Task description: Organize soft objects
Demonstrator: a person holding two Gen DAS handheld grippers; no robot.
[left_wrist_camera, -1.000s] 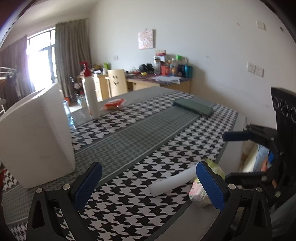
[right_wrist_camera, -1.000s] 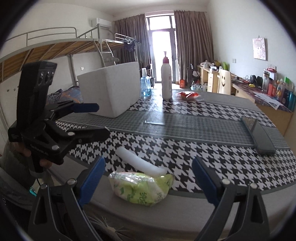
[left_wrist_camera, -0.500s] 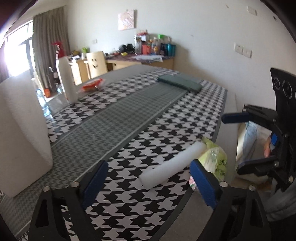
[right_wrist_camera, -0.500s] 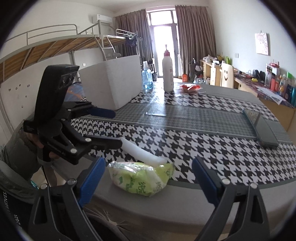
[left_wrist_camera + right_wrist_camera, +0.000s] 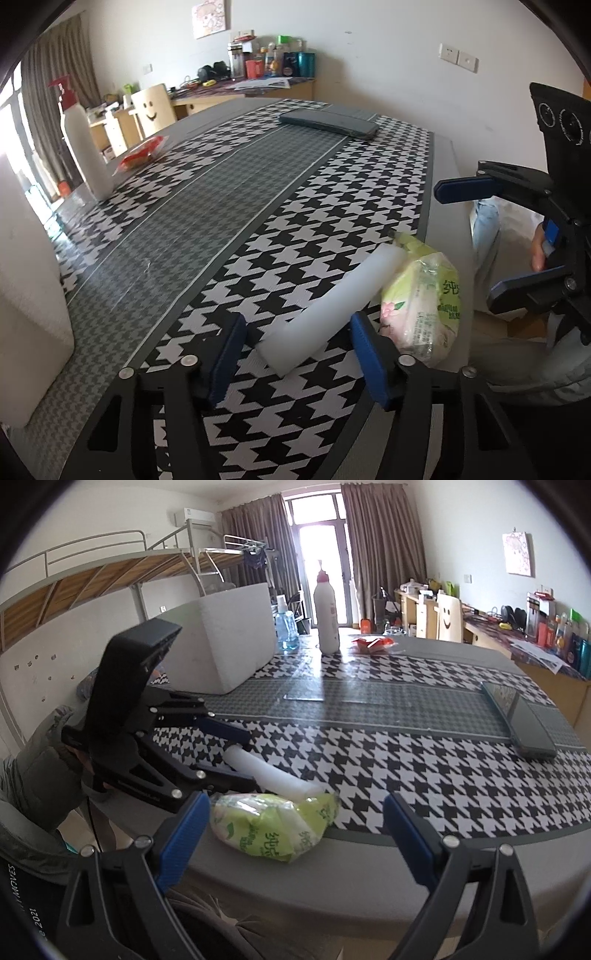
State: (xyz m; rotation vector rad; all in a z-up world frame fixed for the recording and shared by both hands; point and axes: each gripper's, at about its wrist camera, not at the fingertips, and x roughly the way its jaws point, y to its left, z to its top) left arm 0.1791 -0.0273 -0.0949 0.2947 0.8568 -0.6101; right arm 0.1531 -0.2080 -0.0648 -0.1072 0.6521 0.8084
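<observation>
We're looking over the table [image 5: 439, 177], its houndstooth cloth [image 5: 332, 206] running the length of it, with a big white foam box [image 5: 225, 642] standing at the far left end. Beyond the box stands a tall white bottle [image 5: 326, 618], and a flat grey case [image 5: 524, 720] lies across the cloth on the right side. Near our edge sits the green tissue pack [image 5: 273, 827], on the bare grey strip, touching the white foam roll [image 5: 328, 310] that lies on the cloth just behind it. Our left gripper [image 5: 295, 354] is tilted down over the roll's near end, its fingers [image 5: 225, 354] either side of it and just now closing in, with gaps showing on both sides, so nothing is gripped yet. Our right gripper [image 5: 295, 842] hovers before the pack with its fingers [image 5: 181, 842] spread wide and holding nothing.
</observation>
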